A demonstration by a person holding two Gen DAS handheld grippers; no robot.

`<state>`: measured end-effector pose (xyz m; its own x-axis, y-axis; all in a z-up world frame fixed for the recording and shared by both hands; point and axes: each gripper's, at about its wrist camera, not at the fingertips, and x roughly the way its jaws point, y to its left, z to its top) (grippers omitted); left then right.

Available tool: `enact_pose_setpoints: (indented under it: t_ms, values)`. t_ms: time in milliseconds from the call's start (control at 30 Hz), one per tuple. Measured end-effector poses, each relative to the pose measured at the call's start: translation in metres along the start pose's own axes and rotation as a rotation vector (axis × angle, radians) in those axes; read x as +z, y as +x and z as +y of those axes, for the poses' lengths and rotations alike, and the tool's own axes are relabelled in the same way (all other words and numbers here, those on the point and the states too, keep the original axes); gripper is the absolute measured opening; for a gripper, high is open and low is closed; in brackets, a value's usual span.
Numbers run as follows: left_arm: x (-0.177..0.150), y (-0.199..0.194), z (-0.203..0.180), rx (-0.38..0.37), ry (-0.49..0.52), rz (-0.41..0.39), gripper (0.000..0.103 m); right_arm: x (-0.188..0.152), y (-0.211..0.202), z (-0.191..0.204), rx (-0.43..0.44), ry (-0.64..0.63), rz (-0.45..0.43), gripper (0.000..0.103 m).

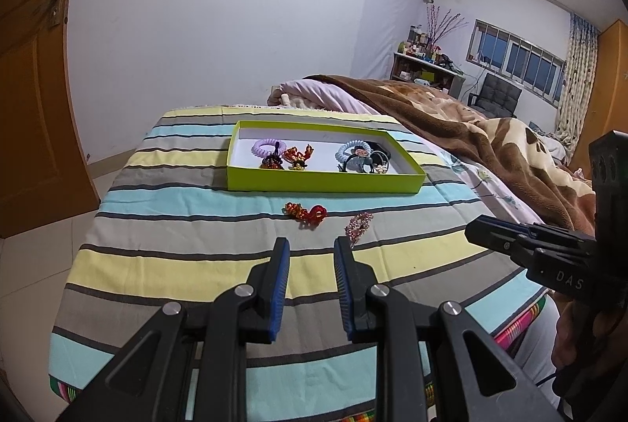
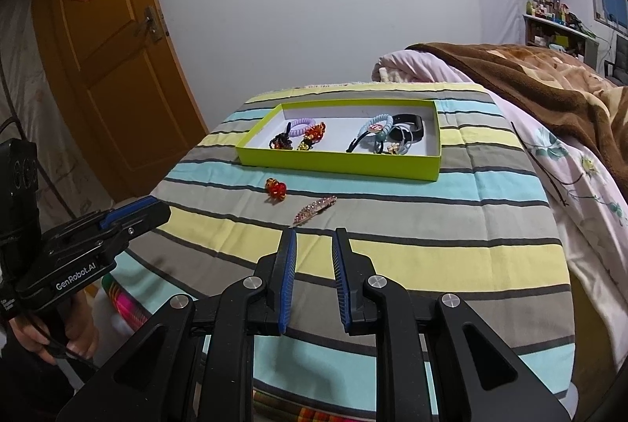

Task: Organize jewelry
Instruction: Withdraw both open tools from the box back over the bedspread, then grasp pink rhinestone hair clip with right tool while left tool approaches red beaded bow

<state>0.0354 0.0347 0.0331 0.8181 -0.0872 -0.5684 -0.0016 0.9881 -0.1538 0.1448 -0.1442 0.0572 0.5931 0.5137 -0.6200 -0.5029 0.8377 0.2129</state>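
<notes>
A lime-green tray (image 1: 322, 183) (image 2: 337, 165) lies on the striped cloth, holding hair ties, beaded ornaments and a black band. In front of it lie a red beaded ornament (image 1: 306, 213) (image 2: 275, 189) and a pink sparkly feather-shaped clip (image 1: 358, 224) (image 2: 315, 210). My left gripper (image 1: 311, 249) hovers just short of both loose pieces, open and empty. My right gripper (image 2: 314, 237) is close behind the clip, open with nothing between its blue pads (image 2: 290, 265). Each gripper shows at the edge of the other's view.
The striped cloth (image 1: 196, 265) covers a small table whose edges drop off left and near. A bed with a brown blanket (image 1: 471, 123) adjoins on the right. A wooden door (image 2: 110, 68) stands at the left. A hand (image 2: 59, 339) holds the left gripper's handle.
</notes>
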Motion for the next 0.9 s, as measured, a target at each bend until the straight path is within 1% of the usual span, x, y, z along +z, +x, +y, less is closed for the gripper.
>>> enact_pose_setpoints:
  t_ms: [200, 400, 433, 500, 533, 733, 900]
  values:
    - [0.000, 0.013, 0.003, 0.013, 0.001, 0.015, 0.024, 0.001, 0.016, -0.003, 0.005, 0.010, 0.025, 0.019]
    - [-0.001, 0.030, 0.008, 0.020, 0.001, 0.039, 0.024, 0.003, 0.041, -0.007, 0.013, 0.026, 0.060, 0.020]
    - [-0.001, 0.033, 0.009, 0.021, 0.001, 0.042, 0.024, 0.003, 0.045, -0.008, 0.015, 0.029, 0.067, 0.020]
    - [0.000, 0.039, 0.011, 0.022, -0.001, 0.049, 0.024, 0.005, 0.056, -0.008, 0.021, 0.034, 0.080, 0.026]
    - [0.001, 0.042, 0.012, 0.022, -0.002, 0.052, 0.024, 0.006, 0.060, -0.009, 0.023, 0.038, 0.085, 0.026]
    - [0.005, 0.053, 0.019, 0.017, -0.008, 0.058, 0.024, 0.013, 0.087, -0.009, 0.037, 0.062, 0.116, 0.026]
    - [0.009, 0.058, 0.025, 0.008, -0.016, 0.051, 0.024, 0.017, 0.106, -0.010, 0.031, 0.080, 0.150, 0.026]
